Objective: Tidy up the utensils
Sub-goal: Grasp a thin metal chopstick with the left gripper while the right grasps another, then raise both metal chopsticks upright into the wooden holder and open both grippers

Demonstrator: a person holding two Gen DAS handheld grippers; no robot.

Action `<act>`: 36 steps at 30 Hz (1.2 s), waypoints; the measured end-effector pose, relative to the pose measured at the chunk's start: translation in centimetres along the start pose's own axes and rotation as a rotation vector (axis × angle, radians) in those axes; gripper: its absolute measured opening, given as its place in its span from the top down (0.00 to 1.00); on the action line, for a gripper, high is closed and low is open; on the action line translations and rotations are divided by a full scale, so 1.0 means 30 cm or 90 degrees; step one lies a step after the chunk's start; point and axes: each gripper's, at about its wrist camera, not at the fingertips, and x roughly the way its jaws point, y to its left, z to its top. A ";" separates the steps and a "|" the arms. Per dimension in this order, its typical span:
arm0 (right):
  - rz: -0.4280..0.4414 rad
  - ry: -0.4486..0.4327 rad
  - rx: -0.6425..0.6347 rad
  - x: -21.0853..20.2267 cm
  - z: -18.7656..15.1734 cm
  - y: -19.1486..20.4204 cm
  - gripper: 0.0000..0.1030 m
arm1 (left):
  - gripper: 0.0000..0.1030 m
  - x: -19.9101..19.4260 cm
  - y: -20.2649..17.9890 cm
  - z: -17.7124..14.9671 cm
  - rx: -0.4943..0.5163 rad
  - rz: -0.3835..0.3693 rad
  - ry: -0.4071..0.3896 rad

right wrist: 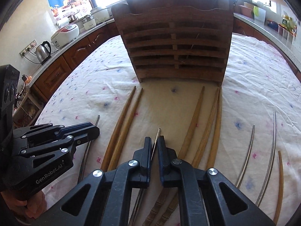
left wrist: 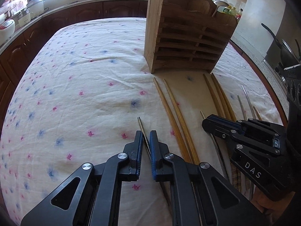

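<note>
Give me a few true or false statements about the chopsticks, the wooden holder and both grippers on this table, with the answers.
1. The left gripper grips a thin metal chopstick. True.
2. The wooden holder lies flat on its back. False: it stands upright on the tablecloth.
3. The right gripper is wide open and empty. False: it is closed on a thin chopstick.
4. Wooden chopsticks lie on the cloth in front of the holder. True.
5. All loose chopsticks are wooden. False: metal ones lie at the right.
</note>
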 end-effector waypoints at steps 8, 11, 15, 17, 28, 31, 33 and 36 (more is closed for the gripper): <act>0.074 -0.037 0.042 -0.122 -0.006 -0.014 0.96 | 0.96 -0.157 0.022 -0.012 -0.020 -0.058 -0.041; 0.084 -0.070 0.044 -0.209 -0.005 -0.013 0.96 | 0.96 -0.250 0.034 -0.007 -0.031 -0.091 -0.067; 0.098 -0.114 0.049 -0.329 0.001 -0.013 0.96 | 0.96 -0.389 0.038 -0.004 -0.030 -0.121 -0.115; 0.103 -0.139 0.052 -0.395 0.006 -0.018 0.96 | 0.96 -0.452 0.035 -0.004 -0.029 -0.131 -0.137; 0.113 -0.250 0.052 -0.670 0.015 -0.045 0.97 | 0.96 -0.670 0.022 -0.002 -0.014 -0.178 -0.214; 0.110 -0.265 0.052 -0.697 0.028 -0.056 0.97 | 0.96 -0.685 0.014 0.006 -0.009 -0.180 -0.222; 0.106 -0.272 0.052 -0.707 0.038 -0.065 0.97 | 0.96 -0.688 0.008 0.011 -0.007 -0.180 -0.225; 0.102 -0.281 0.052 -0.725 0.044 -0.070 0.97 | 0.96 -0.696 0.002 0.024 -0.005 -0.182 -0.231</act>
